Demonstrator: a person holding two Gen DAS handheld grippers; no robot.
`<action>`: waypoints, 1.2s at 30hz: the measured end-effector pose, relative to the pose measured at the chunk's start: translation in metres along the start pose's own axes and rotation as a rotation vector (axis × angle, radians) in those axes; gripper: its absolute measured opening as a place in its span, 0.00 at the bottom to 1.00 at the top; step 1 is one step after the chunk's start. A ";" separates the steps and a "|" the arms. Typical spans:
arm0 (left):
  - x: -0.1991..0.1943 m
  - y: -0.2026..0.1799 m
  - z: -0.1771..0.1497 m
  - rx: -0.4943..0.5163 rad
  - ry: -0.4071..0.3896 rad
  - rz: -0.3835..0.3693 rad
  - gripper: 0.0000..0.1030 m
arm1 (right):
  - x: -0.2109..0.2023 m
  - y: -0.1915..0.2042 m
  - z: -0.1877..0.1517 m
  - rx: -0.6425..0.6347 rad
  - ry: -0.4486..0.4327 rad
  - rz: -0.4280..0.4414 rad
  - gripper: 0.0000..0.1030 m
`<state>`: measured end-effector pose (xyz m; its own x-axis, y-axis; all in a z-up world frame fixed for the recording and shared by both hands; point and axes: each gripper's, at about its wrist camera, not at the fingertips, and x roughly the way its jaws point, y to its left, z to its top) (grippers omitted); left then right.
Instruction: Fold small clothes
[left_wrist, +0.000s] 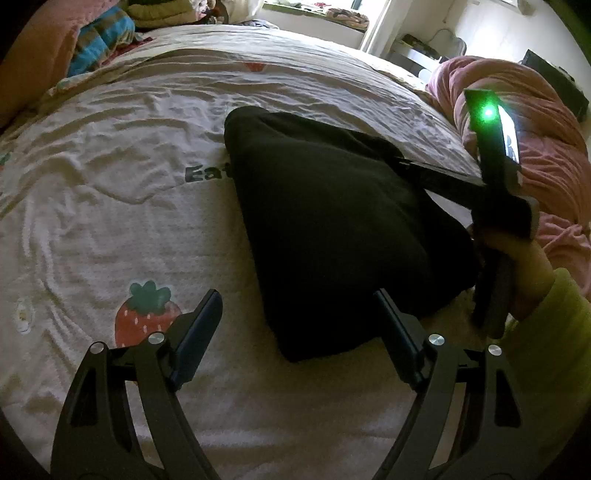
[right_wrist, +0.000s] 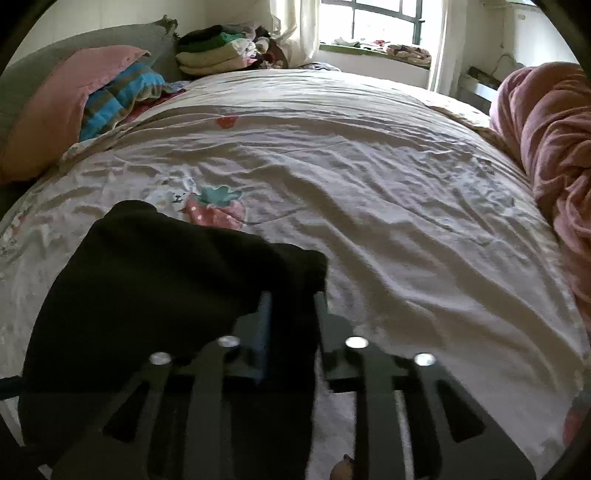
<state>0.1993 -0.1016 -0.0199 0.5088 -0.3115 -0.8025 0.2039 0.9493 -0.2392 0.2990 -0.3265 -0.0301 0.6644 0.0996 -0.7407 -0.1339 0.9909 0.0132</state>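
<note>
Black garment (left_wrist: 332, 229), white strawberry-print bedspread (left_wrist: 110, 206), pink blanket (right_wrist: 554, 147)

I am wearing a yellow-green sleeve (left_wrist: 554, 332) on my right arm. My left gripper (left_wrist: 295, 317) is showing black slotted arms, round silver screws and dark blue pads (left_wrist: 199, 332); my right gripper (right_wrist: 291, 317) is glowing with a green light (left_wrist: 488, 112).

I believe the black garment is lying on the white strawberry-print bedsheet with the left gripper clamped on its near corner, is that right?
Not quite. The black garment does lie on the white strawberry-print bedsheet, but the left gripper is open, holding nothing. The left wrist view shows its fingers spread wide. The right wrist view shows the right gripper with cloth between its fingers.
</note>
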 end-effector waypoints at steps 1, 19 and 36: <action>0.000 0.000 0.000 -0.001 0.000 -0.001 0.73 | -0.003 -0.004 0.000 0.015 -0.001 0.007 0.36; -0.042 -0.005 -0.009 0.009 -0.086 0.009 0.91 | -0.144 -0.014 -0.034 0.078 -0.235 0.112 0.95; -0.105 0.007 -0.053 0.038 -0.245 0.070 0.91 | -0.224 0.041 -0.113 -0.033 -0.353 0.078 0.96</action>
<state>0.1028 -0.0600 0.0332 0.7093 -0.2500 -0.6591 0.1897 0.9682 -0.1631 0.0614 -0.3189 0.0601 0.8633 0.2053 -0.4611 -0.2136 0.9763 0.0348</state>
